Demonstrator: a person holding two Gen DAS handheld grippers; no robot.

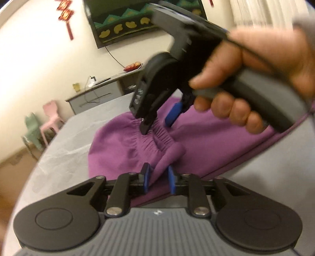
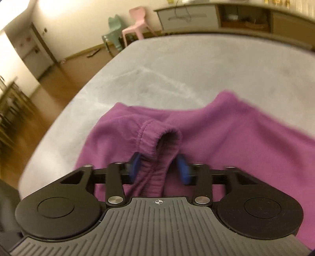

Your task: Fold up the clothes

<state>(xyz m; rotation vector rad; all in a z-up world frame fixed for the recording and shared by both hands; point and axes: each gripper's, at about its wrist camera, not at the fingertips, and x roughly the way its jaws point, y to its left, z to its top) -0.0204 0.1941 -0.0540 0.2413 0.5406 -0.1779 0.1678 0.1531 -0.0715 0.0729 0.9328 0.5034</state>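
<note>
A purple fleece garment (image 1: 122,145) with an elastic gathered band lies on a grey bed (image 1: 65,149). My left gripper (image 1: 159,180) is shut on a bunched fold of the purple cloth at the band's end. In the left wrist view the right gripper (image 1: 157,123) comes down from the upper right in a hand, its fingers pinching the gathered band. In the right wrist view my right gripper (image 2: 158,170) is shut on the elastic band (image 2: 155,137) of the garment (image 2: 246,137), which loops up between the blue pads (image 2: 183,171).
The grey bed (image 2: 177,69) stretches ahead. Beyond it stand a pink chair (image 2: 133,23) and a green chair (image 2: 113,33), a low cabinet (image 2: 196,15) along the wall and wooden floor (image 2: 49,84) to the left. A wall hanging (image 1: 126,21) shows in the left wrist view.
</note>
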